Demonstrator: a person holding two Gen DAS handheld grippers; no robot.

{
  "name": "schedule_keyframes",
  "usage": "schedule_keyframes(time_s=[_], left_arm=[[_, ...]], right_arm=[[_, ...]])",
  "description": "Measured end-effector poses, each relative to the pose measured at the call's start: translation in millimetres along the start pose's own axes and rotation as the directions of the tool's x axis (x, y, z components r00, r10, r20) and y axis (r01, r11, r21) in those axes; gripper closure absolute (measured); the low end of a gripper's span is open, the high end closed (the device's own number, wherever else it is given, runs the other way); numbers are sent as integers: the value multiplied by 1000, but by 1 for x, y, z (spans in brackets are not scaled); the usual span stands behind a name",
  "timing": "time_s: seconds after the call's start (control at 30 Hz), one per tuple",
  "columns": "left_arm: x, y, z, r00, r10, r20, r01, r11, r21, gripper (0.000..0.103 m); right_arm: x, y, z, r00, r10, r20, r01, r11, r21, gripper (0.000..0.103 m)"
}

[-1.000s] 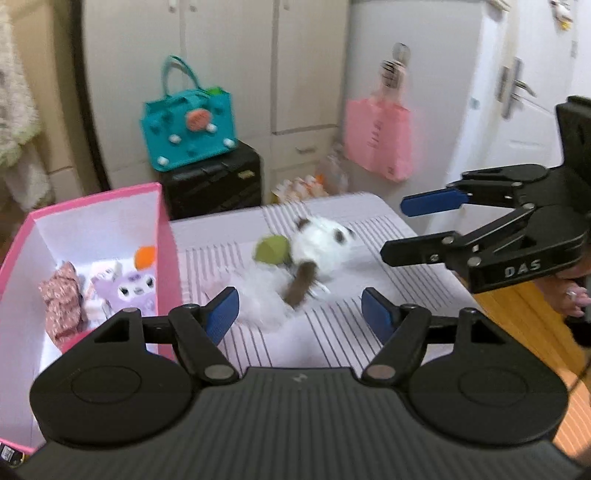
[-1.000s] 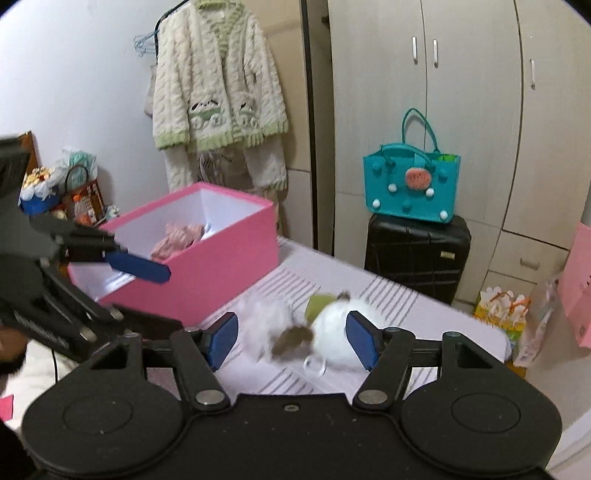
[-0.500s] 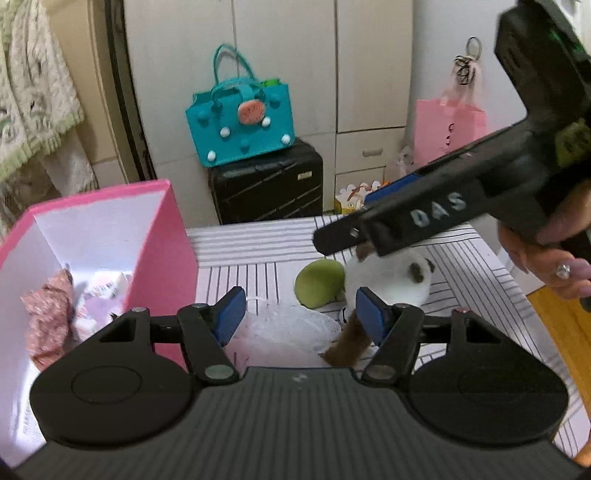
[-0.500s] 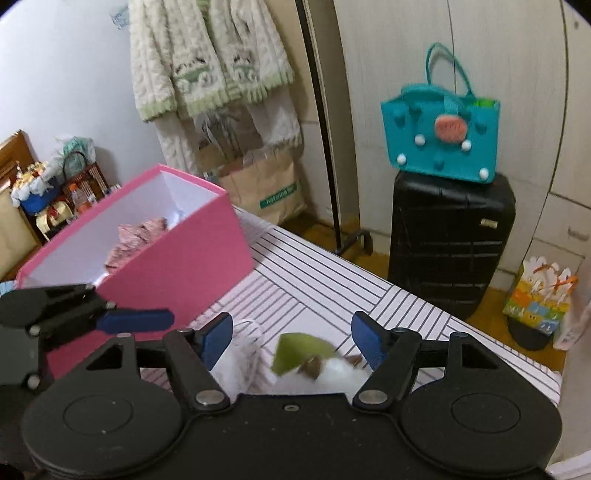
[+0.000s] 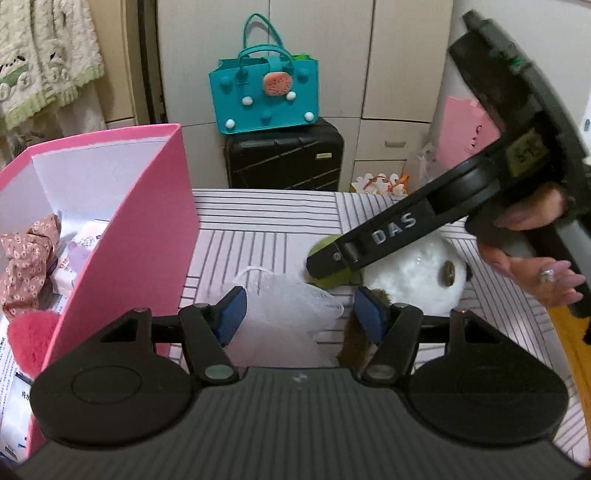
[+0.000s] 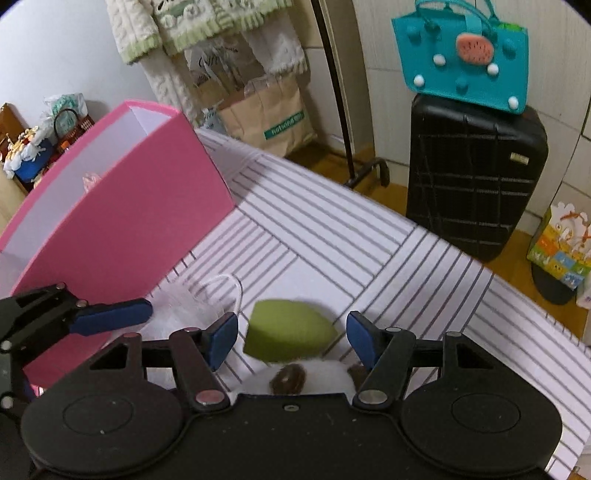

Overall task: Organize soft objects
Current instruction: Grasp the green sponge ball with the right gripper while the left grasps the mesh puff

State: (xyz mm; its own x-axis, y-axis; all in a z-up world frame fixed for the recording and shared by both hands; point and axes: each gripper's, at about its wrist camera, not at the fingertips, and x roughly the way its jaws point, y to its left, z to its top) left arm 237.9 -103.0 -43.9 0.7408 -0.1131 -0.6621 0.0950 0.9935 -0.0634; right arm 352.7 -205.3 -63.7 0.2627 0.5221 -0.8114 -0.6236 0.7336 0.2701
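Note:
A white mesh puff (image 5: 291, 314) with a cord loop lies on the striped table, between the fingers of my open left gripper (image 5: 300, 316). My right gripper (image 6: 291, 338) is open around a green sponge (image 6: 288, 334), which rests against a white plush toy (image 5: 421, 275) with brown spots. In the left wrist view the right gripper (image 5: 325, 264) reaches down over the green sponge (image 5: 334, 282). The pink box (image 5: 140, 229) stands at the left and holds a floral scrunchie (image 5: 26, 258), a red fluffy item (image 5: 31, 338) and small packets.
A black suitcase (image 5: 284, 158) with a teal bag (image 5: 264, 98) on it stands beyond the table's far edge. A knitted cardigan (image 6: 192, 26) and a paper bag (image 6: 266, 114) hang at the back left. The striped table (image 6: 332, 236) reaches to the pink box (image 6: 122, 221).
Both grippers have moved down and closer to the toys. The right gripper now straddles the green sponge; the left now straddles the white puff. Both stay open.

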Motion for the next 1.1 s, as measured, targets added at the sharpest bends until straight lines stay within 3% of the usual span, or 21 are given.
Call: schedule_keyframes(time_s=[0.17,0.27,0.47,0.8,0.9,0.93,1.1], left_arm=[[-9,-6,-5,999,-49,20,48,998,27,40],[-5,-6,-6,999,-14,32,14,1000,16,40],[5,4,-4,999,23,29,-22,999,-41,38],[27,-2,-3,992,120,25,-120,993,-14,38],[31,0,-5,988,152,28,-151,988,-22,46],[32,1,-6,987,157,28,-156,987,-23,63],[36,3,-8,990,142,21,-142,990,-7,69]], right_arm=[[-3,-2,-10,999,4,34,-5,1000,16,49],[-9,3,-19,996,-42,78,43,999,-11,50],[-20,1,-34,992,-14,122,15,1000,-3,50],[-26,-2,-43,984,30,178,-33,999,17,50],[-25,-3,-44,982,37,183,-41,999,19,50],[-25,-3,-45,982,37,185,-42,999,22,51],[-29,-4,-45,978,33,207,-40,999,33,50]])
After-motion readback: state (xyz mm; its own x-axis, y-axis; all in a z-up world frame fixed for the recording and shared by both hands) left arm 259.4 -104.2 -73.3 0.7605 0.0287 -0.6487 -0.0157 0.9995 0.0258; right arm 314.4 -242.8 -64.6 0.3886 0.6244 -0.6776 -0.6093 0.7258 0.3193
